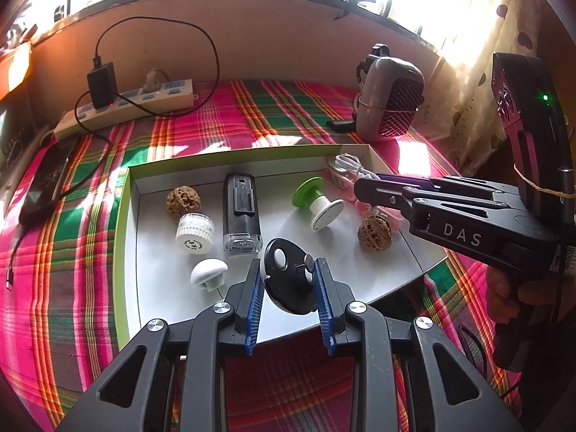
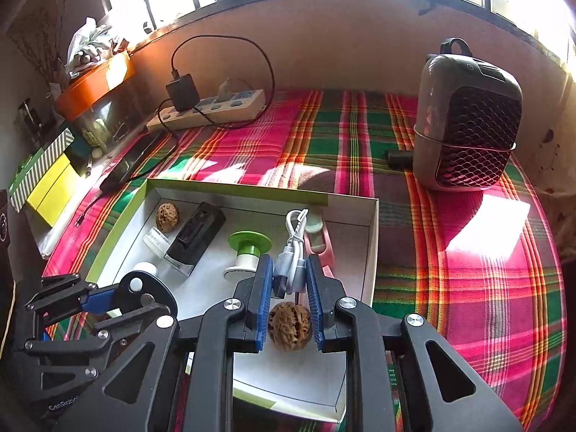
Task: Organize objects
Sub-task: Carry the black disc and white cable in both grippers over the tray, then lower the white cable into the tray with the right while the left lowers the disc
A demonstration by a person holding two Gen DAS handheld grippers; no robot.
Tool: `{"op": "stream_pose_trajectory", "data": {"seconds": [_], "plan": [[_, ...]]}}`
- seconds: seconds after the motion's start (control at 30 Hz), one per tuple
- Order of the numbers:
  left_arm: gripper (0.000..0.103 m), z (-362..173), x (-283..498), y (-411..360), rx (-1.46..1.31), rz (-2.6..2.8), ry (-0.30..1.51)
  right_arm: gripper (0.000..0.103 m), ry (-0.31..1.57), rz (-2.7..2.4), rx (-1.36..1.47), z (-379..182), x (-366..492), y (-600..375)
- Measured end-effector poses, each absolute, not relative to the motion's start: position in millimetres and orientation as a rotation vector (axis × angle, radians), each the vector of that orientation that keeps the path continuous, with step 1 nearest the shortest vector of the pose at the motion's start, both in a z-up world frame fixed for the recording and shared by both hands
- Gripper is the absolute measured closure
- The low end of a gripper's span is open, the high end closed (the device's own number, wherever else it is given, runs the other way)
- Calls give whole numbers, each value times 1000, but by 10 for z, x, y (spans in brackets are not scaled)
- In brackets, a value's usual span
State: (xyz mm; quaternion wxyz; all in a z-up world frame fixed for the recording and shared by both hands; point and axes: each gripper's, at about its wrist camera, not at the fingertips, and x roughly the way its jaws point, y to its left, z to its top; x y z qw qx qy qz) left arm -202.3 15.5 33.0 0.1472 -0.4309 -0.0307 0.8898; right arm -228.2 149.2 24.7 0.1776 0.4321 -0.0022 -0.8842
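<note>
A white box tray with a green rim (image 1: 122, 216) (image 2: 374, 237) lies on the plaid cloth. My left gripper (image 1: 288, 264) (image 2: 131, 298) is shut on a black oval disc with a white button (image 1: 284, 280) (image 2: 151, 297), low over the tray's near edge. Over the tray's right side, my right gripper (image 2: 289, 264) (image 1: 360, 185) is shut on a coiled white cable (image 2: 293, 248) (image 1: 347, 163). In the tray lie two walnuts (image 1: 182, 203) (image 1: 374, 232) (image 2: 289, 325), a black rectangular device (image 1: 241, 212), a white ribbed cap (image 1: 194, 234), a green-and-white spool (image 1: 316, 201), a white knob (image 1: 208, 271) and a pink item (image 2: 324, 248).
A power strip with a black charger (image 1: 144, 102) and a dark phone (image 1: 46, 183) lie at the back left. A grey heater (image 2: 468, 122) stands at the back right with a small black item (image 2: 397, 156) beside it. Yellow and striped boxes (image 2: 46, 183) sit far left.
</note>
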Motion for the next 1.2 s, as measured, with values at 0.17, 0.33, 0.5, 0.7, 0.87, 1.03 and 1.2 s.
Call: {"op": "stream_pose_trajectory", "data": {"seconds": [0.17,0.33,0.5,0.7,0.87,1.03,1.2], "plan": [[78,291,-2081,183,-1254,2554,-82,83,-12,-2465,1237,214,-2352,1469],[78,265,-2128,213,-1264,2540,-69,83,9,-2446,1249,186,-2417,1421],[78,228,-2171,218,-1286,2532,-73,83,43,-2439,1272,153,-2474,1395],[78,198,-2198,242,-1307,2515,-68,83,44,-2427,1298,126,-2532,1406],[78,166,-2229,233,-1323,2504,-84,83,65,-2419,1313,114,-2546,1372],[78,166,-2228,237,-1326,2499,-87,83,77,-2412,1326,100,-2553,1340],[78,171,-2231,231,-1330,2495,-96,83,81,-2410,1337,101,-2565,1341]]}}
